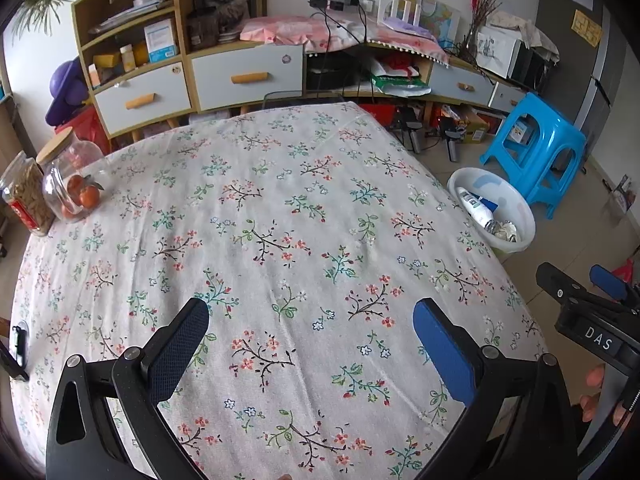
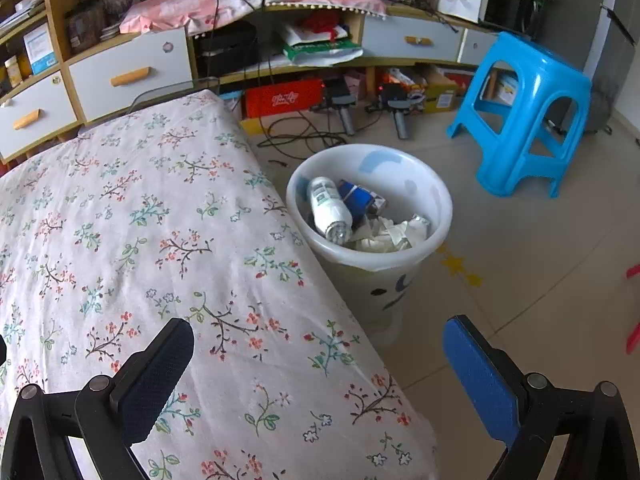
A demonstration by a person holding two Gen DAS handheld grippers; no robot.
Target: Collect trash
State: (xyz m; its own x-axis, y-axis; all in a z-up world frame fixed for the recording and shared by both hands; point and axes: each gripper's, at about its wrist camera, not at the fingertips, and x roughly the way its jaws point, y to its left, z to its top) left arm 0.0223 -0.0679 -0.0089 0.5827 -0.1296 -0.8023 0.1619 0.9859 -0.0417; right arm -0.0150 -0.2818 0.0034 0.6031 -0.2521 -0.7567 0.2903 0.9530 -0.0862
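Note:
A white waste bin [image 2: 432,196] stands on the floor by the table's right edge, also in the left wrist view as the bin [image 1: 520,208]. Inside lie a white bottle [image 2: 330,210], a blue can [image 2: 358,196] and crumpled paper [image 2: 390,234]. My left gripper [image 1: 310,316] is open above the flowered tablecloth [image 1: 280,200], nothing between its fingers. My right gripper [image 2: 318,338] is open over the table's right edge, short of the bin, and holds nothing. The right gripper [image 1: 584,280] also shows at the right of the left wrist view, with fingertips of a hand under it.
Two glass jars [image 1: 68,184] stand at the table's far left corner, and a dark phone-like object [image 1: 18,346] lies at its left edge. A blue plastic stool [image 2: 524,112] stands past the bin. Cables and tools [image 2: 344,112] lie on the floor before a cluttered wooden cabinet [image 1: 168,80].

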